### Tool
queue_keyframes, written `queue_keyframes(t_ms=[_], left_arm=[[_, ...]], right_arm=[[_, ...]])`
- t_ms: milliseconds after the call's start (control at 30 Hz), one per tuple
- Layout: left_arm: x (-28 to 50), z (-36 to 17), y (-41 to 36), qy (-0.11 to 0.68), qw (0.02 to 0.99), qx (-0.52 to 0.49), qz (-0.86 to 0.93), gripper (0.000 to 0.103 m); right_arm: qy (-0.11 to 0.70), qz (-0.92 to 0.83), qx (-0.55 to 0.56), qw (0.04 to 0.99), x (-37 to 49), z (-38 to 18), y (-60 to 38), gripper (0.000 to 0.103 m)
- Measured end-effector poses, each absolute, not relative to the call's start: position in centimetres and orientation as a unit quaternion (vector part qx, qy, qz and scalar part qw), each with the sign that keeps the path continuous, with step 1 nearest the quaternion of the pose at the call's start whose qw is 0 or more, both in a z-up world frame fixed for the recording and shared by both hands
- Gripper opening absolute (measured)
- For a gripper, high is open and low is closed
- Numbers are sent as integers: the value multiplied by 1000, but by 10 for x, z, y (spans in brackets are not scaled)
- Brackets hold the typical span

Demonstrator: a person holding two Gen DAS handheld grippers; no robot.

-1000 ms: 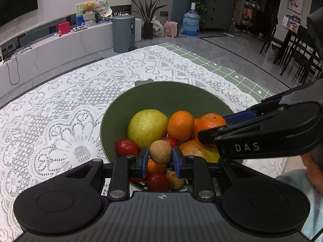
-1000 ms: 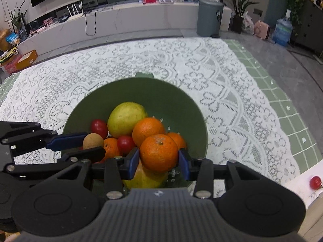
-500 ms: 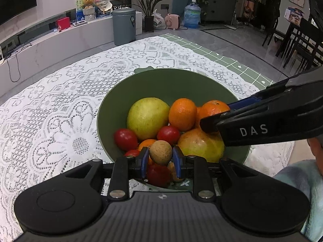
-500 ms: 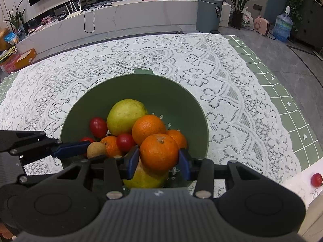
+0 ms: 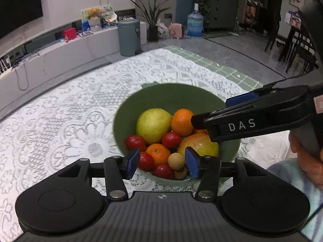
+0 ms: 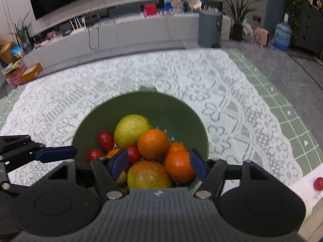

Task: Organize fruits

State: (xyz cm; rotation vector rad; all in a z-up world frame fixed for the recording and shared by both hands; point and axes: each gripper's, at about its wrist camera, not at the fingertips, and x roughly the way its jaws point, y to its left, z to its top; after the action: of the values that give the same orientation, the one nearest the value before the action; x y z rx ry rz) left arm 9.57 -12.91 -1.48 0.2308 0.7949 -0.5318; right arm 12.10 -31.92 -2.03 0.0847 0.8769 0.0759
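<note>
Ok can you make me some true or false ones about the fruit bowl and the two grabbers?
1. The left gripper is squeezing the small brown fruit. False: its jaws are open and the fruit lies in the green bowl.
2. The right gripper is open. True.
3. The bowl is blue. False: green.
4. A red fruit lies outside the bowl. True.
5. The bowl sits on a lace tablecloth. True.
</note>
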Motion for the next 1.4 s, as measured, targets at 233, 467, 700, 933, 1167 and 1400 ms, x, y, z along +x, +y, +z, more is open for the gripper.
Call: queue_keyframes(t_ms=[233,467,700,933,1167,1400], left_arm=[[73,17,-106,344,909,85,-221,68],[46,47,-82,287,940,61,-174,73],[18,63,-62,221,966,34,-128,87],[-5,72,-53,179,980,39,-82,92],[-14,64,-62,173,981,82,-34,94],[-12,41,-64,224,969,87,-55,94]], right_arm=[[357,28,17,934,96,0,-311,81],[291,23,66,954,58,29,-310,88],[219,23,60,974,15,58,-304,96],[174,25,54,983,-25,64,-292,99],[179,18,40,983,-44,46,-280,99],[209,-7,9,978,-39,23,-278,99]])
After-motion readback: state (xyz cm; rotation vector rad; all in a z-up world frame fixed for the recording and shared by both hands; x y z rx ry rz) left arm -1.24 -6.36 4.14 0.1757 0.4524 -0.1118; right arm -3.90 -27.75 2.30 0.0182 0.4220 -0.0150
